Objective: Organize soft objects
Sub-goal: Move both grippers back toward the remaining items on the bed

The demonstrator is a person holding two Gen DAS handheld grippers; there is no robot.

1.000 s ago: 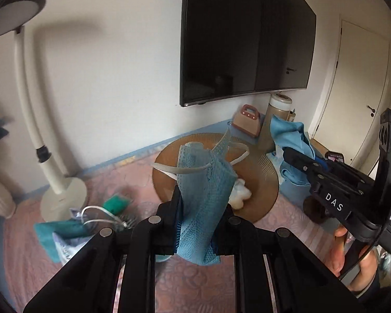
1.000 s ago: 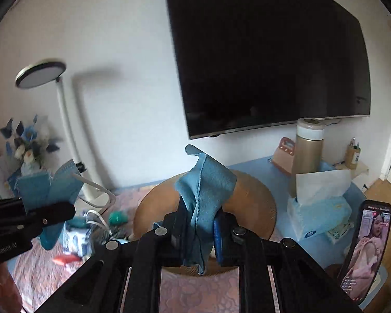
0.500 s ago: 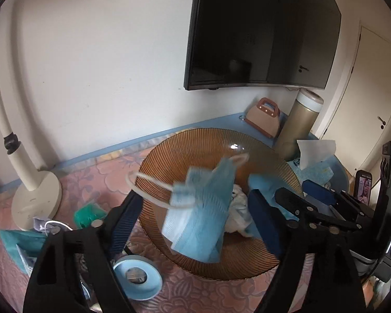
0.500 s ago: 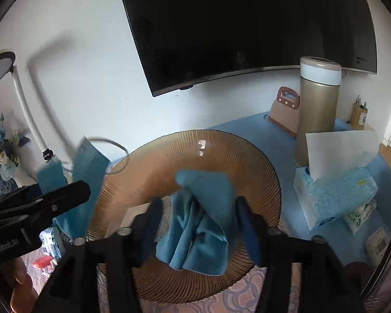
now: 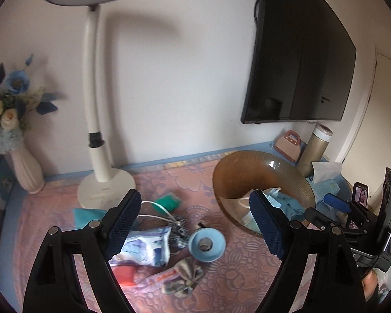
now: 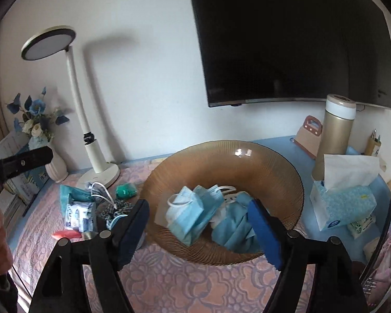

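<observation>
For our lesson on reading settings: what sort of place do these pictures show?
Most likely a room in a home: a wall-mounted television, a vase of flowers, a desk lamp and a tissue box on a cloth-covered table.

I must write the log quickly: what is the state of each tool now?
Left tool: open, holding nothing.
Right tool: jaws opening, nothing gripped; the blue cloth lies in the brown bowl.
</observation>
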